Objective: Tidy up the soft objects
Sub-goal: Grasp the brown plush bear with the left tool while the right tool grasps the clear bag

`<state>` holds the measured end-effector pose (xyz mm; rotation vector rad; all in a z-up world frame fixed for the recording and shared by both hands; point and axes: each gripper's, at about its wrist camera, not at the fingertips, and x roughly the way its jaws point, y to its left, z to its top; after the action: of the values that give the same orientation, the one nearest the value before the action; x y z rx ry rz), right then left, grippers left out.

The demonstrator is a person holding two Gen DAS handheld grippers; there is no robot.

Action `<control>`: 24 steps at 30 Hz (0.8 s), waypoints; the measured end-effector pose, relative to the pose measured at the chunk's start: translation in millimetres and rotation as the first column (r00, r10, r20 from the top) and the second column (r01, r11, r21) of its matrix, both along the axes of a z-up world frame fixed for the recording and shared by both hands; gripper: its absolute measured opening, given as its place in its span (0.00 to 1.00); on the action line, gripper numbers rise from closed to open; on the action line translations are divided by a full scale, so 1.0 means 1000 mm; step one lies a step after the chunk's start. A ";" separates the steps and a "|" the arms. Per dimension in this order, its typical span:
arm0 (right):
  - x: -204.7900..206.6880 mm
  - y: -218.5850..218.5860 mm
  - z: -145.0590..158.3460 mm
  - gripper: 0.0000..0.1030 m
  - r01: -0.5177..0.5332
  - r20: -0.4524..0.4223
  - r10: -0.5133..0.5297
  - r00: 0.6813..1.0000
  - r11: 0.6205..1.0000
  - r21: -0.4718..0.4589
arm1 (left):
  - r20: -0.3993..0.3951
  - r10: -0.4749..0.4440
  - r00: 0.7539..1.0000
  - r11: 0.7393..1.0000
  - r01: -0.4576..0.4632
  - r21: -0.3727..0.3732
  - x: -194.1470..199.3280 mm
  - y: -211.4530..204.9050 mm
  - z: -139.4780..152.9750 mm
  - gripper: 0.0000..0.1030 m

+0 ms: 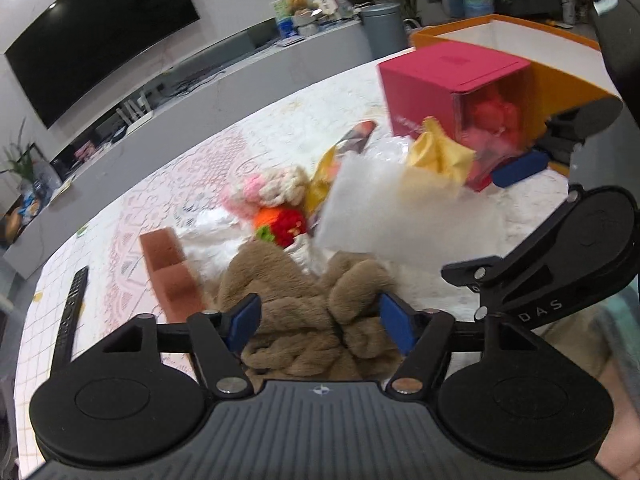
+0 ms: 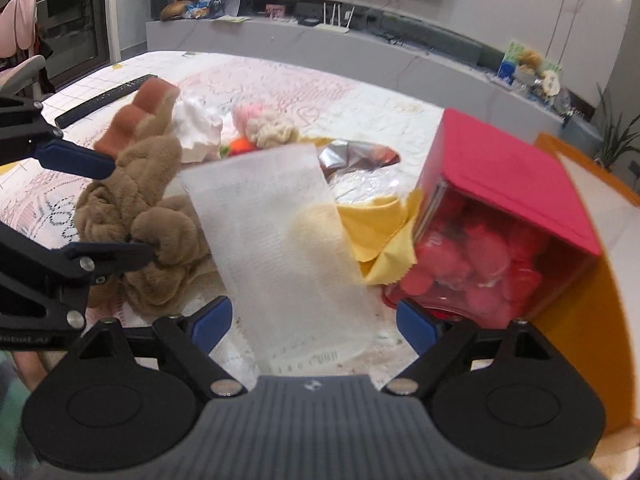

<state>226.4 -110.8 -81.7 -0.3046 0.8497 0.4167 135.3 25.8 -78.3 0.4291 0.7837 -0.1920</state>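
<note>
**Soft objects heaped on a patterned bedspread**

Soft objects are counted as follows: one brown plush toy (image 1: 304, 300), one white gauzy cloth (image 2: 280, 248), one yellow cloth (image 2: 380, 232), one pink-and-cream knitted toy (image 1: 272, 188), one red-and-orange knitted piece (image 1: 280, 220) and one crumpled white fabric (image 2: 198, 128). All are heaped near the middle of the bedspread (image 1: 192, 168). Also noted: one brown block-shaped item (image 1: 172, 272), one silver foil packet (image 2: 356, 156), one black remote control (image 1: 72, 312), one magenta box (image 2: 508, 184) with a clear front showing red pieces inside, and one orange-rimmed box (image 1: 560, 76) just behind it.

The surface is pink and white, with lace-like patterning. A wall-mounted television (image 1: 96, 36), a long grey console (image 2: 360, 44) and potted plants are seen beyond.

The left gripper (image 1: 318, 322) is angled downward, fingers spread to either side of the plush toy; contact cannot be told. The right gripper (image 2: 314, 324) is likewise angled down, fingers spread wide on either side of the white cloth's near end, not pressing on it.
</note>
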 end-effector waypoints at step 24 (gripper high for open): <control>0.013 -0.013 -0.024 0.28 0.046 -0.120 -0.032 0.992 0.992 0.117 | 0.058 -0.055 0.997 0.945 0.033 0.325 0.018 -0.053 -0.053 0.67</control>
<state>239.6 -123.5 -105.6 -0.1529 0.9409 0.4506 153.1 -27.5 -131.0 0.7617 0.7421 -0.0890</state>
